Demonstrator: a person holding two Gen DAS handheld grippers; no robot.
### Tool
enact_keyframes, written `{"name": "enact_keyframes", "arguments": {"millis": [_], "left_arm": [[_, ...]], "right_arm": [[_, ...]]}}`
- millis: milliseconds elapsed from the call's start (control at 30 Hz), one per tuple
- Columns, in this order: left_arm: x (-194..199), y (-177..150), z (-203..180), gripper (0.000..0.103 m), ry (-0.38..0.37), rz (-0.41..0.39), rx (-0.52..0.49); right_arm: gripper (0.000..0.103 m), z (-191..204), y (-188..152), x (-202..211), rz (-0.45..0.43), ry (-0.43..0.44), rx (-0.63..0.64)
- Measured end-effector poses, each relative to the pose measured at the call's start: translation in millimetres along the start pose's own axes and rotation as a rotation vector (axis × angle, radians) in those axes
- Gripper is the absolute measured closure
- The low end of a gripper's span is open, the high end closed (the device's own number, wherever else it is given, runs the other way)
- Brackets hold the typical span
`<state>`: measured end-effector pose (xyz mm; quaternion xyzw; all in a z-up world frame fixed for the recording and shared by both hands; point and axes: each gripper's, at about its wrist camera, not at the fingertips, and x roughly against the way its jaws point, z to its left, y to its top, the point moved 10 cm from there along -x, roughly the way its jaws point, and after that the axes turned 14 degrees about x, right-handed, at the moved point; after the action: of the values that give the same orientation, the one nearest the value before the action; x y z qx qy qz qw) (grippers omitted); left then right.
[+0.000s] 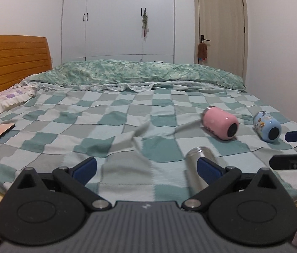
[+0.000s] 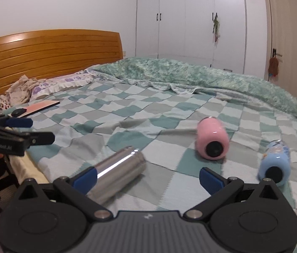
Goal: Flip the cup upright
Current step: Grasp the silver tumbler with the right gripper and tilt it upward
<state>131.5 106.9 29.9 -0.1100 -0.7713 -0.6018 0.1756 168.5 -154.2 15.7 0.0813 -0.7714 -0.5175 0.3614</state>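
Steel cup [image 2: 118, 174], a smooth polished cylinder, lies on its side near the front edge of the checkered quilt [image 2: 148, 113], long axis running from near-left to far-right in the right wrist view, stepped end pointing away. Pink cup [image 2: 212, 141] and blue printed cup [image 2: 274, 163] also lie toppled, black bases facing the camera. Right gripper [image 2: 148, 176] hovers with jaws spread wide, holding nothing, its left finger just beside the steel cup. Left gripper [image 1: 146, 167] is likewise agape and empty.
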Motion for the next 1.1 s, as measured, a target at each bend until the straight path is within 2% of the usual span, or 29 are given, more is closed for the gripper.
{"name": "enact_keyframes", "arguments": {"millis": [167,367,500,733,800,967,1000,1100], "left_arm": [[5,-5,34,0.0,0.017,-0.009,0.004],[-4,-14,63,0.0,0.026,0.021,0.003],[-16,-14,72,0.0,0.015,0.038,-0.009],[-47,-9,81,0.0,0.012,0.059,-0.026],[-54,-8,84,0.0,0.022,0.061,-0.033],[-58,-11,84,0.0,0.023,0.055,-0.031],[-57,-12,83,0.0,0.018,0.051,-0.034],[-54,-16,80,0.0,0.0,0.059,-0.036]], "right_arm": [[0.0,22,9,-27,0.057,0.023,-0.042],[0.0,37,10,-70,0.139,0.077,-0.125],[0.001,38,8,-100,0.213,0.111,-0.192],[0.009,33,3,-147,0.31,0.16,-0.289],[0.008,34,1,-160,0.334,0.171,-0.304],[0.024,32,-16,-185,0.42,0.192,-0.362],[0.024,31,-16,-188,0.42,0.192,-0.364],[0.034,31,-10,-187,0.396,0.224,-0.378]]}}
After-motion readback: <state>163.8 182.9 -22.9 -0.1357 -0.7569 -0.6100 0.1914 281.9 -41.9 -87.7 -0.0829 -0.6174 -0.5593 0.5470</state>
